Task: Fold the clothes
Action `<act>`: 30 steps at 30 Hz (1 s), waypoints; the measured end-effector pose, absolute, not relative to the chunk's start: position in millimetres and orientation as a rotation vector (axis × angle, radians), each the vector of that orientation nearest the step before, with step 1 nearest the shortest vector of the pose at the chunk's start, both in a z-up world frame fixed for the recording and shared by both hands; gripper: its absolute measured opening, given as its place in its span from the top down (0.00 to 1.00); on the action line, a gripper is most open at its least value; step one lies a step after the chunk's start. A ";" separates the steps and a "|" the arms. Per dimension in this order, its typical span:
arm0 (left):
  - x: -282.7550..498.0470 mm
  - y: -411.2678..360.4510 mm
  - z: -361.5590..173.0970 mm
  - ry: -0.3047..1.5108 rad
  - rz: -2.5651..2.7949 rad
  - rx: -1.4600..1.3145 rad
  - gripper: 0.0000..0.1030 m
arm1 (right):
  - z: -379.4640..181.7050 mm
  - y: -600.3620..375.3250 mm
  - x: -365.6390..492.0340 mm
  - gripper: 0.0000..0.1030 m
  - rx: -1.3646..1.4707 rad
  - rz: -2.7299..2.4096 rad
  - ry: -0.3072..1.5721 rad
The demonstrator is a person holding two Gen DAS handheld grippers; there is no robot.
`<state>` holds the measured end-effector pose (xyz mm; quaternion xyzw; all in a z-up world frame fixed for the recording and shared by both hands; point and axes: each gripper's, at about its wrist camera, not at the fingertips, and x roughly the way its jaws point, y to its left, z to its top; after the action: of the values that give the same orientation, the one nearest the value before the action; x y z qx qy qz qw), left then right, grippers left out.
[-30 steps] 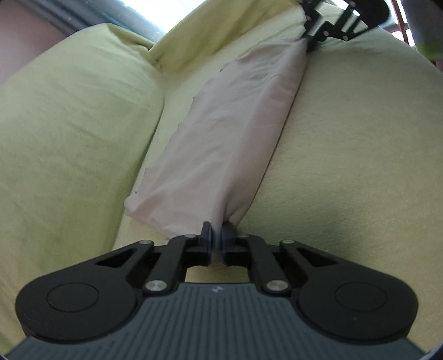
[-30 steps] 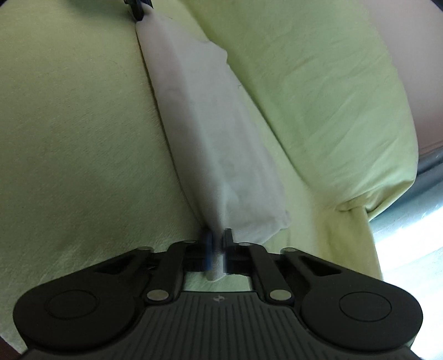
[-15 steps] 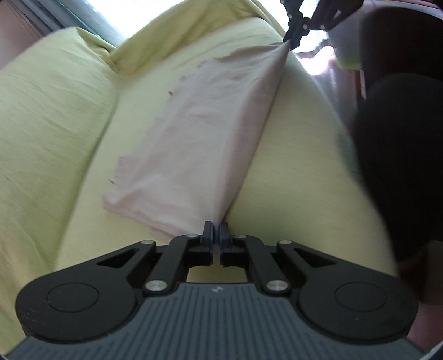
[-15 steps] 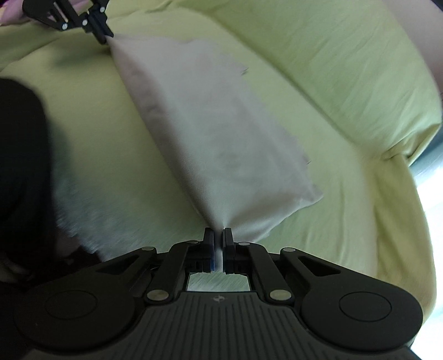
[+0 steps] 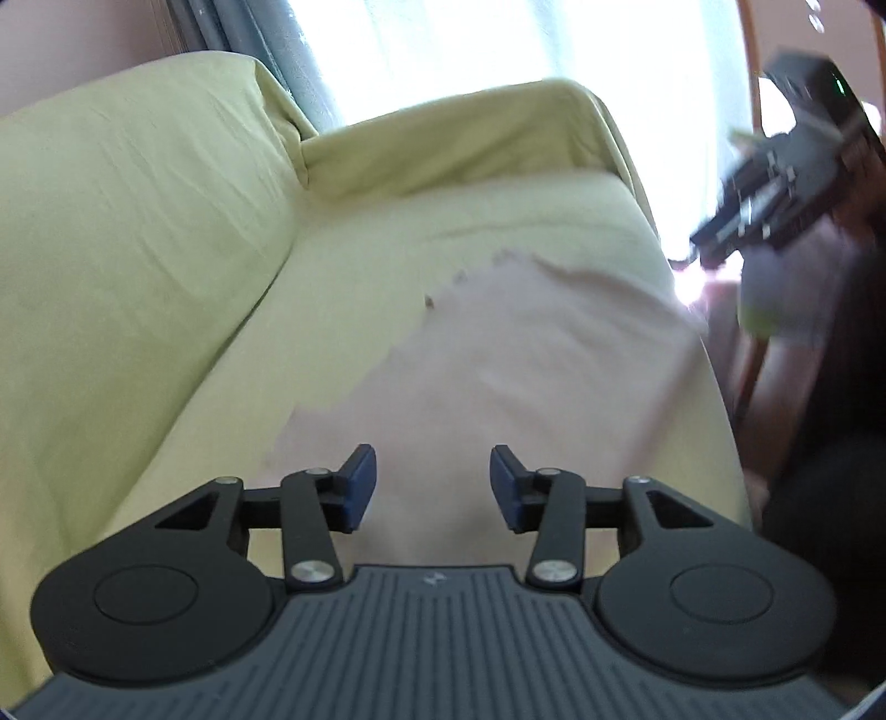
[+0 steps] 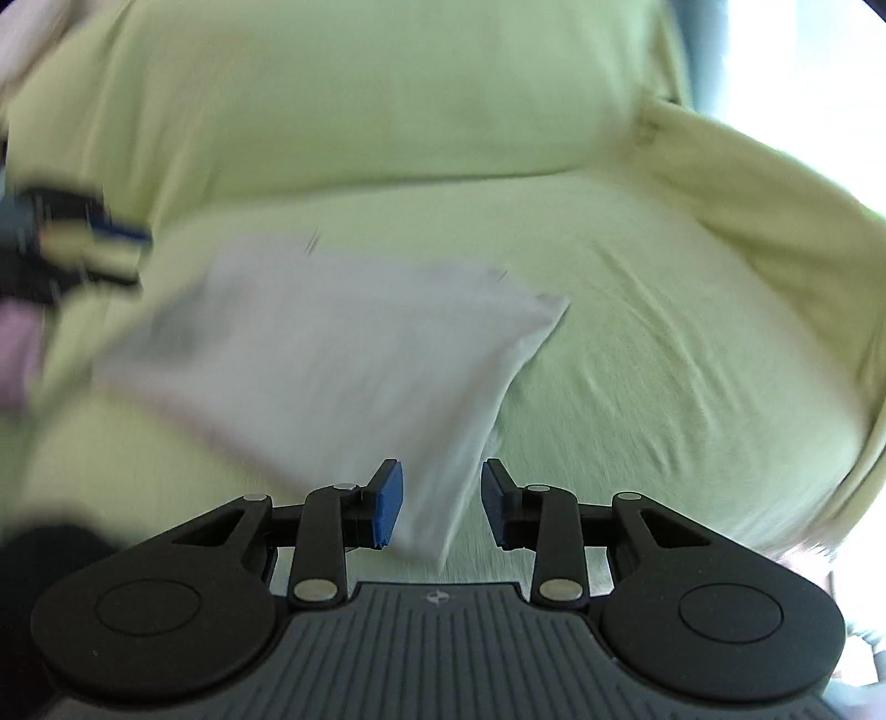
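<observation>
Yellow-green sofa (image 5: 166,310) below a bright window (image 5: 443,44) carries the pale folded cloth (image 5: 526,360), lying ahead of the spread, empty left gripper (image 5: 433,479) and right gripper (image 6: 442,498).

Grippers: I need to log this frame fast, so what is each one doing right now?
Left gripper: open, holding nothing; pale cloth lies on the sofa.
Right gripper: open, cloth corner between its fingers, not clamped.

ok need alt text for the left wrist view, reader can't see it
The left gripper is open above a folded pale pink cloth lying on a yellow-green sofa seat. The blurred right gripper is at upper right, a bright window behind.
</observation>
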<state>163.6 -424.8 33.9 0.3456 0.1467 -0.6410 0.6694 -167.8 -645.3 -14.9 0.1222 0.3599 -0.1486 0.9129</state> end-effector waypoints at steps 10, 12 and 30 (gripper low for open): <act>215.9 -580.5 -21.9 0.466 -1.548 0.707 0.59 | -48.3 -738.0 -109.6 0.66 0.639 -0.340 0.524; 221.9 -597.7 -37.6 0.484 -1.551 0.740 0.59 | -52.6 -745.9 -97.4 0.66 0.647 -0.345 0.527; 218.3 -589.6 -54.7 0.383 -1.594 0.786 1.00 | -44.1 -756.1 -82.3 0.99 0.596 -0.425 0.429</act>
<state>218.3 -589.6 -54.7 0.3410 0.1662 -0.6918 0.6144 -82.3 -756.1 -44.1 0.2891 0.2083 -0.2062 0.9113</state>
